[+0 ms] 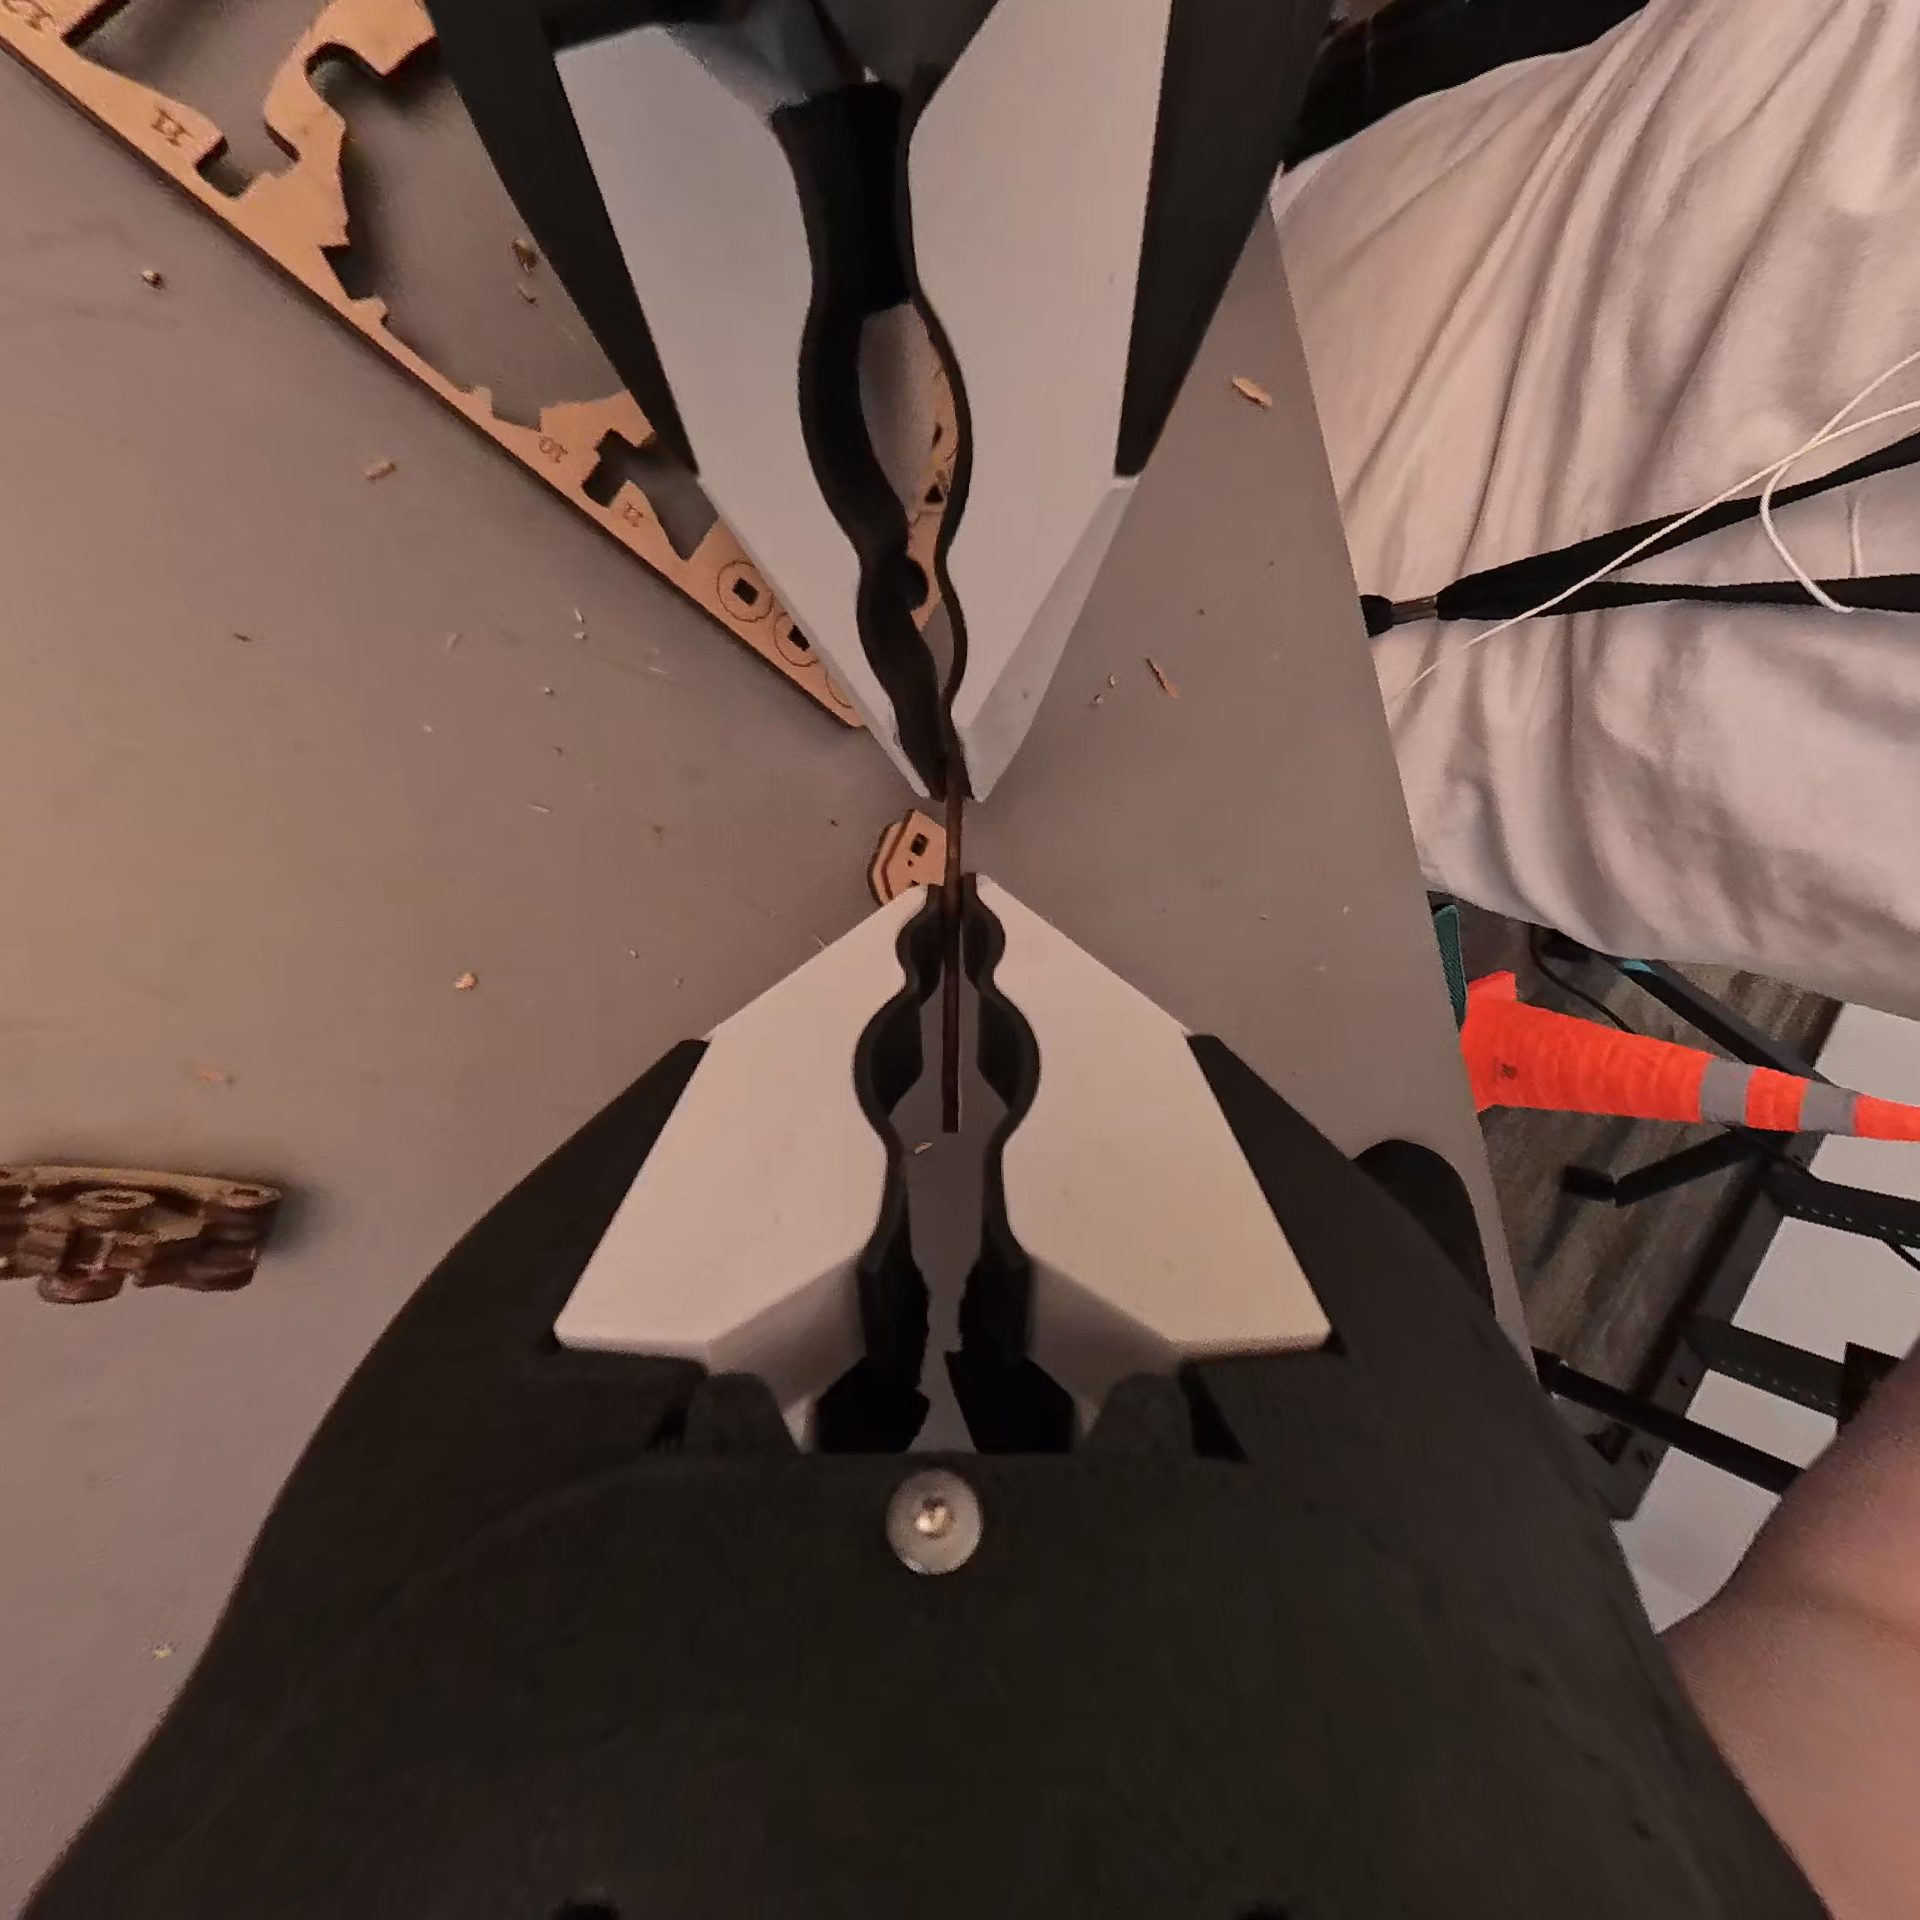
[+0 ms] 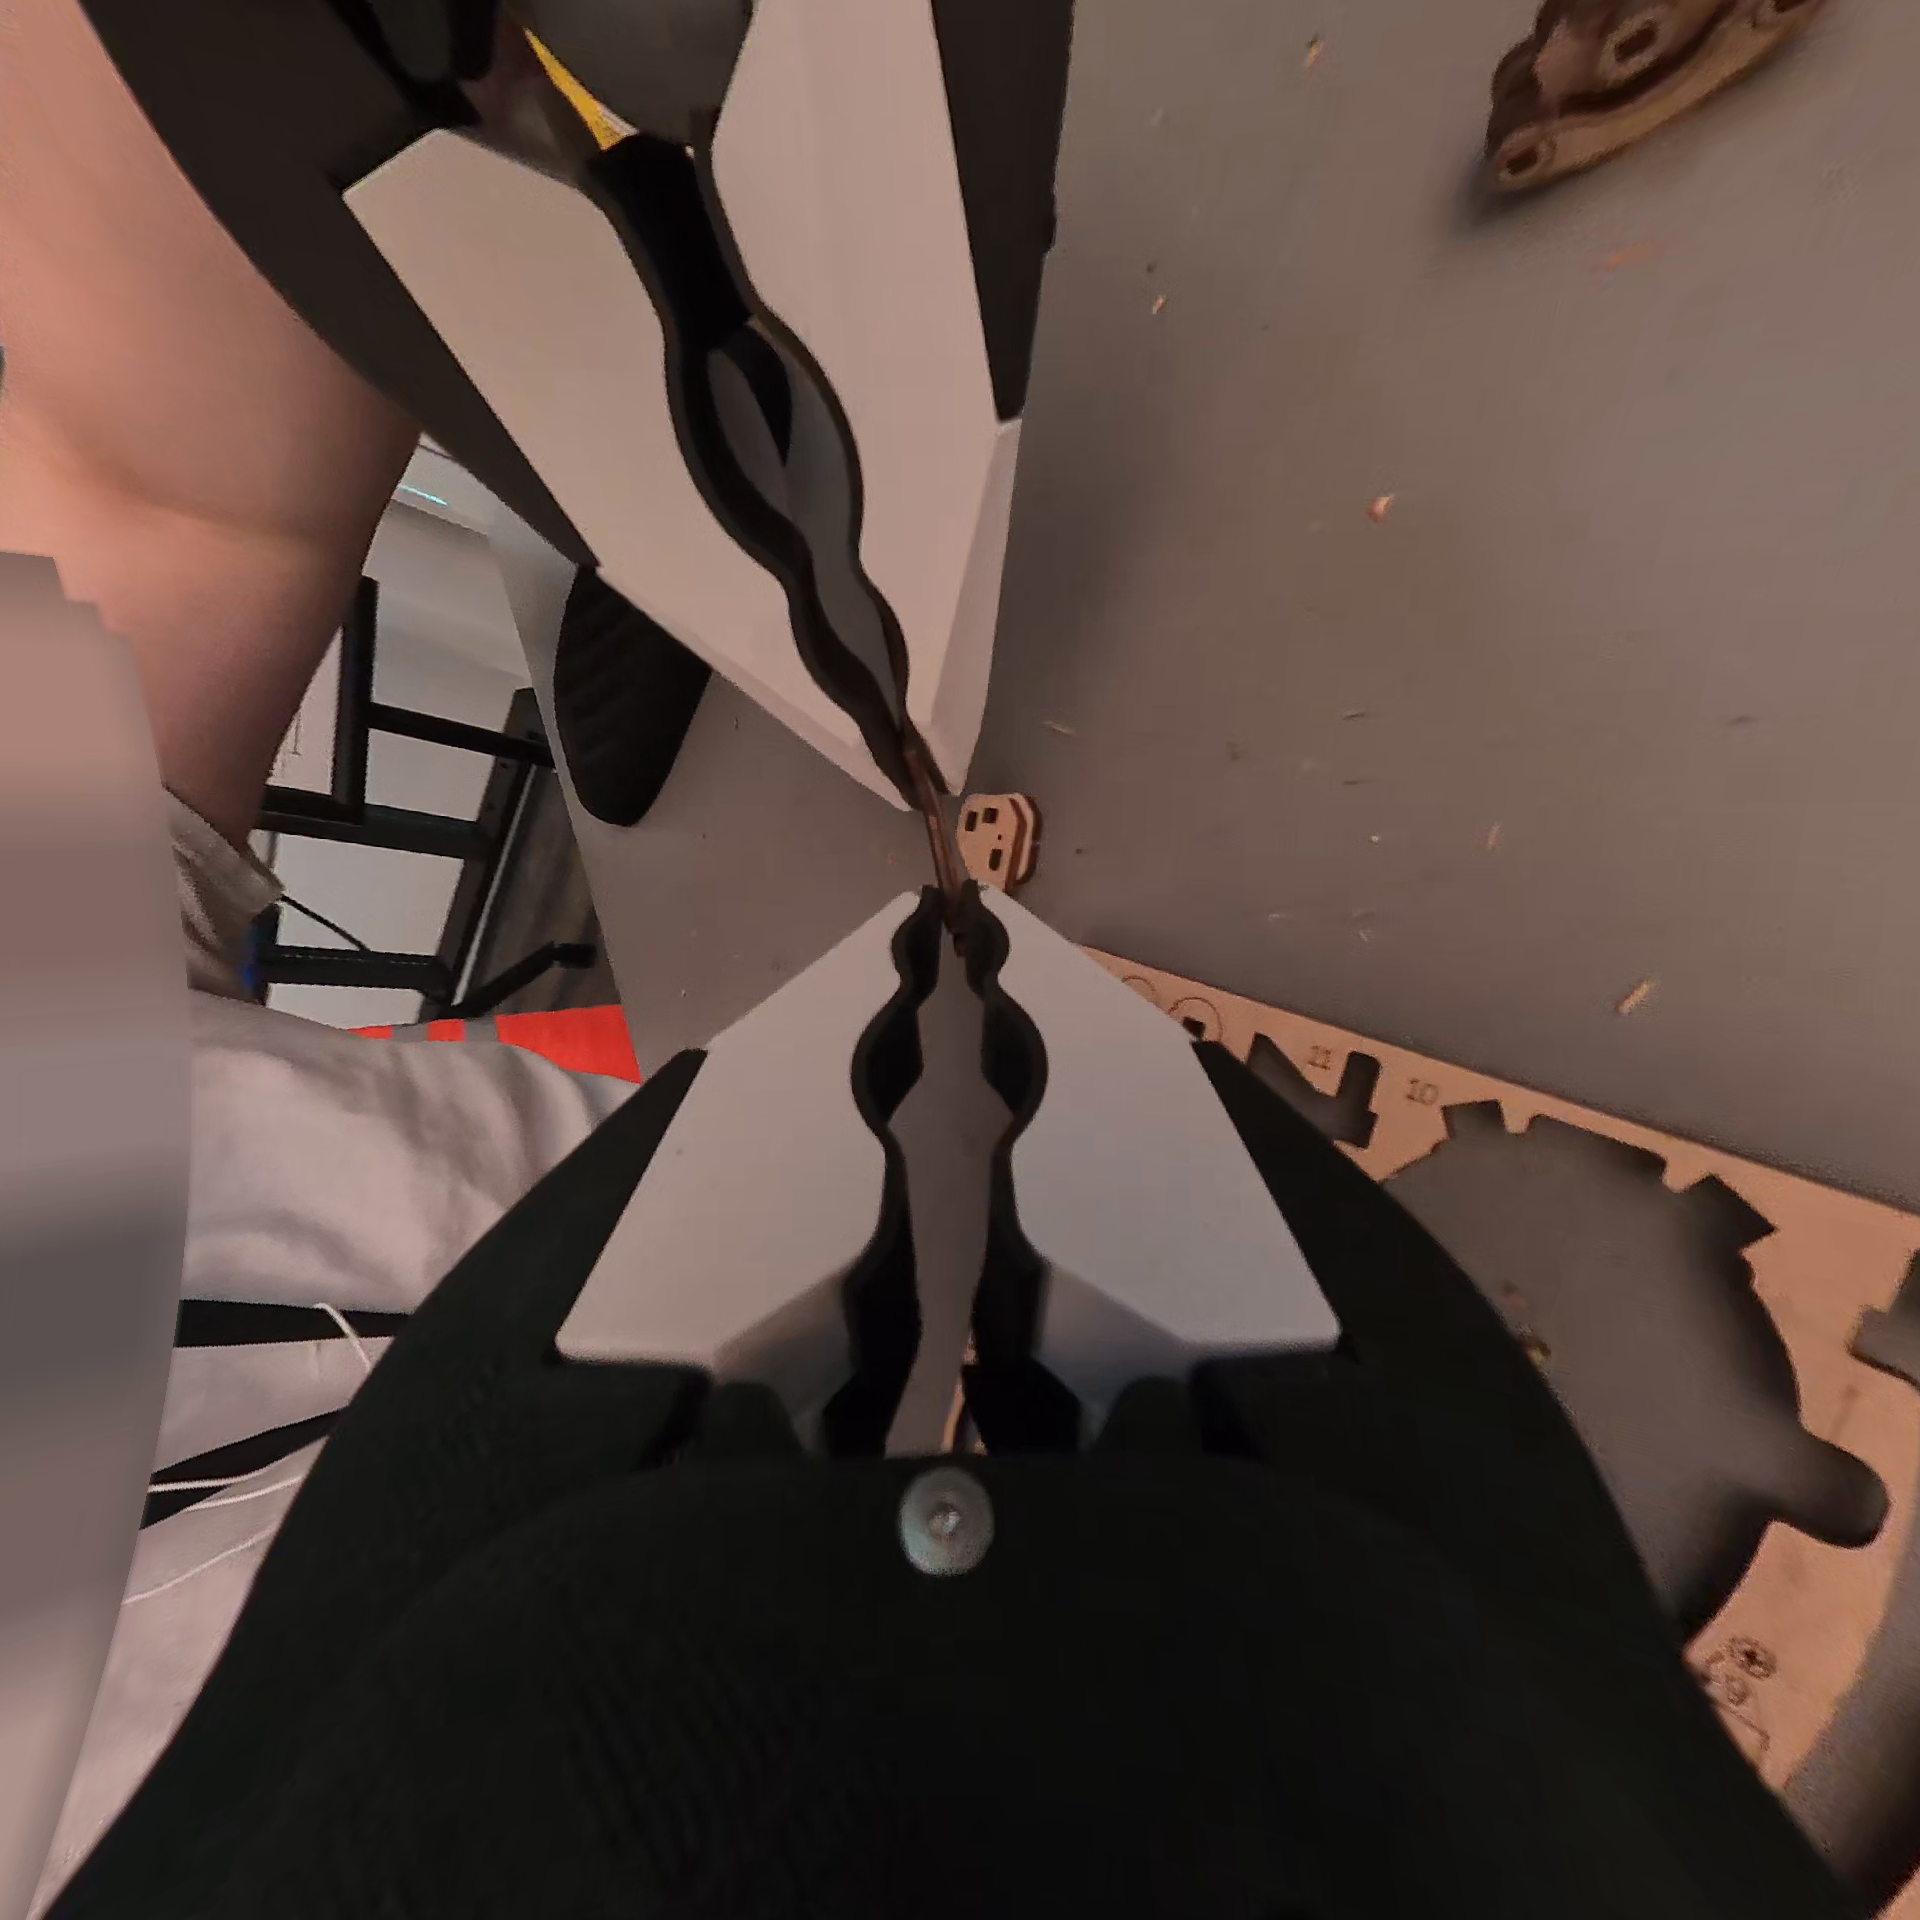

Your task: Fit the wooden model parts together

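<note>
A thin flat wooden part (image 1: 952, 987), seen edge-on, is held above the grey table by both grippers tip to tip. My left gripper (image 1: 953, 902) is shut on its near end; the right gripper (image 1: 943, 784) comes from the top and is shut on its far end. In the right wrist view the same part (image 2: 940, 847) runs between my right gripper (image 2: 954, 912) and the left gripper (image 2: 928, 784). A small slotted wooden piece (image 1: 902, 860) lies on the table just under the tips; it also shows in the right wrist view (image 2: 1003, 836).
A laser-cut plywood sheet (image 1: 343, 249) with empty cut-outs lies at the upper left; it also shows in the right wrist view (image 2: 1766, 1382). An assembled wooden piece (image 1: 135, 1226) sits at the left edge, also in the right wrist view (image 2: 1621, 83). Wood chips dot the table (image 1: 312, 779). White cloth (image 1: 1662, 416) lies past the table edge. Less than 4 cm separates the two grippers' tips. The assembled wooden piece (image 1: 135, 1226) is about 12 cm from both grippers' fingertips.
</note>
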`<state>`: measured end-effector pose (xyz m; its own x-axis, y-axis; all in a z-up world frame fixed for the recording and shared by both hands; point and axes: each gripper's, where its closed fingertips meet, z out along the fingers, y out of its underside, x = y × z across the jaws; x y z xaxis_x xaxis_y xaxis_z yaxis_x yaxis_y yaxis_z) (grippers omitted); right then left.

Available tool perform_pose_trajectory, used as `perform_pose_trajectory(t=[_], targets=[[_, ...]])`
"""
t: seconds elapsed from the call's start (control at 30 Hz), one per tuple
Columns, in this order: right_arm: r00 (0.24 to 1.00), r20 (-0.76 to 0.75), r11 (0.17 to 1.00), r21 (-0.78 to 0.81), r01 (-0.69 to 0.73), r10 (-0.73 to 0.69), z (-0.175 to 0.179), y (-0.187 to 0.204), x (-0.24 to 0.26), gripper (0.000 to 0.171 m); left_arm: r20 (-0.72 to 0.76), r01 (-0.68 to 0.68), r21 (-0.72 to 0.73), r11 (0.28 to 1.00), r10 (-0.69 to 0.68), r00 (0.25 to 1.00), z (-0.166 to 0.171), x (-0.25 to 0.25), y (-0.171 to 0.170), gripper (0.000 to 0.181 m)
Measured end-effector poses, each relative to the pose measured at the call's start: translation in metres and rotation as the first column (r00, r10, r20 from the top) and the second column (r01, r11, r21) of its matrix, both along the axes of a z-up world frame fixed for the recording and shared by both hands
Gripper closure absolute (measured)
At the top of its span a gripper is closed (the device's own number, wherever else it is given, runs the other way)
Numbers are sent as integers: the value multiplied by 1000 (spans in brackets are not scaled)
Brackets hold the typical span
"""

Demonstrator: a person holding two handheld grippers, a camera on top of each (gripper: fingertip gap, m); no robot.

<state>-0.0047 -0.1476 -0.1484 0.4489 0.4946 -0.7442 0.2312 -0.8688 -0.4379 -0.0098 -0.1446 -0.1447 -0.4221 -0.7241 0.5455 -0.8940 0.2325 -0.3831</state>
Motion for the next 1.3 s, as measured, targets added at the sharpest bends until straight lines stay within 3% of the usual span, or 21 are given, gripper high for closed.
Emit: perform_pose_trajectory(t=[0.2, 0.33, 0.77, 1.3], targets=[[999, -16, 997, -71, 40, -41, -2, 2, -1, 170, 37, -53, -4, 999, 54, 998, -1, 8, 4, 162], [996, -50, 991, -111, 69, -75, 0, 7, 2, 170, 93, -85, 28, 996, 82, 992, 0, 11, 11, 166], [998, -33, 981, -185, 50, -57, -7, 6, 0, 170, 79, -51, 141, 989, 40, 996, -15, 10, 10, 165], [989, 142, 996, -74, 46, -35, -8, 5, -1, 170, 137, -14, 209, 978, -15, 990, -16, 6, 9, 169]])
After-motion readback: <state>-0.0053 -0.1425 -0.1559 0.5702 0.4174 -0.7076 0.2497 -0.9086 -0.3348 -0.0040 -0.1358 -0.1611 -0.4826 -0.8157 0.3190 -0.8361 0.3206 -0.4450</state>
